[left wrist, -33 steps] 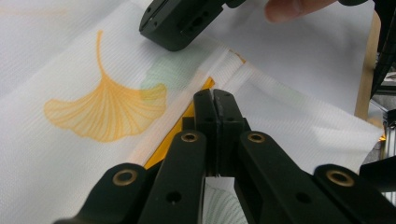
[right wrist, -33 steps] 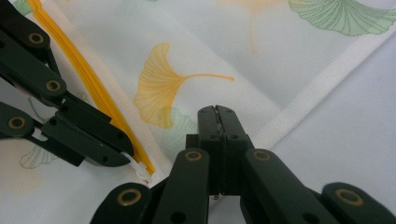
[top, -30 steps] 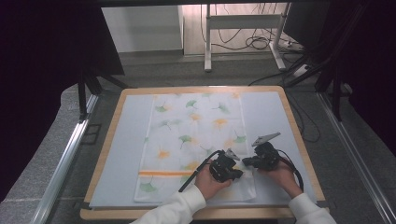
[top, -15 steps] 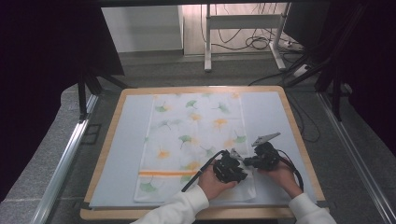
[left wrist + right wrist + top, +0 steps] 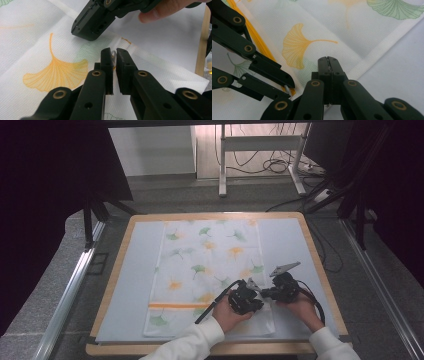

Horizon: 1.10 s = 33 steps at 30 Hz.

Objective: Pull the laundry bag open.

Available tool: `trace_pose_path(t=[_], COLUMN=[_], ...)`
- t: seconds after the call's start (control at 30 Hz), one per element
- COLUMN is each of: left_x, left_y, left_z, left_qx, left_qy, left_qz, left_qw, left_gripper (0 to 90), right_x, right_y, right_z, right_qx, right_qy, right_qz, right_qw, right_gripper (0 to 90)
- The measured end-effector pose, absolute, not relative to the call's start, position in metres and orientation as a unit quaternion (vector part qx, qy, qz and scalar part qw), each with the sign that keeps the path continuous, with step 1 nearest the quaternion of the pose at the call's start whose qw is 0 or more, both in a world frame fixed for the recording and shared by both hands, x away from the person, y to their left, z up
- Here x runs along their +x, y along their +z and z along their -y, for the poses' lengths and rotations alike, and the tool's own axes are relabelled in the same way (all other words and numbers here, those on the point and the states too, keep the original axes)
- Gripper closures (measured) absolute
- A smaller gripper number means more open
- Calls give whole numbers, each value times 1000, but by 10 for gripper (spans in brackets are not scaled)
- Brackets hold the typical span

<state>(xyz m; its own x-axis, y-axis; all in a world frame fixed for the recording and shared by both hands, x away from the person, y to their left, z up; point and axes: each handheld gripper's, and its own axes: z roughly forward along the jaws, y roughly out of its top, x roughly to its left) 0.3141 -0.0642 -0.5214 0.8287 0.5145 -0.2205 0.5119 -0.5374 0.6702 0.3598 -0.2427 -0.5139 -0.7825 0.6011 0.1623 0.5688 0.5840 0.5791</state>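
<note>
A white cloth (image 5: 210,265) printed with green and orange ginkgo leaves lies flat on the table mat. An orange stripe (image 5: 175,305) crosses its near end. Both grippers meet tip to tip over its near right part. My left gripper (image 5: 113,51), also seen from above (image 5: 254,296), has just been closing its jaws. They stand almost together with a small pinch of the cloth (image 5: 50,50) between the pads. My right gripper (image 5: 328,59) is shut, its tips touching the cloth (image 5: 312,22) just inside the hem. Whether it pinches fabric is hidden. It shows from the high view (image 5: 265,293) too.
The pale mat (image 5: 135,270) lies inside a wooden table rim (image 5: 215,215). Bare mat flanks the cloth left and right. Dark curtains, metal rails and floor cables surround the table. White sleeves enter from the bottom edge.
</note>
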Motion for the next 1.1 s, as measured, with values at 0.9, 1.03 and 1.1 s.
trace_pose_path(t=[0.9, 1.03, 1.1], left_x=[313, 313, 313], left_y=[-526, -527, -528], left_z=[53, 50, 48], left_qx=[871, 868, 867], left_qy=[-25, -30, -34], left_qz=[-305, -310, -312], left_qw=[386, 386, 388], left_gripper=[900, 900, 900], right_x=[359, 359, 359], right_y=[-514, -514, -514], right_z=[242, 242, 242], right_qx=[323, 324, 323], right_qy=[313, 314, 314], right_qz=[-893, -892, -892], right_qw=[31, 30, 30], right_gripper=[896, 896, 897])
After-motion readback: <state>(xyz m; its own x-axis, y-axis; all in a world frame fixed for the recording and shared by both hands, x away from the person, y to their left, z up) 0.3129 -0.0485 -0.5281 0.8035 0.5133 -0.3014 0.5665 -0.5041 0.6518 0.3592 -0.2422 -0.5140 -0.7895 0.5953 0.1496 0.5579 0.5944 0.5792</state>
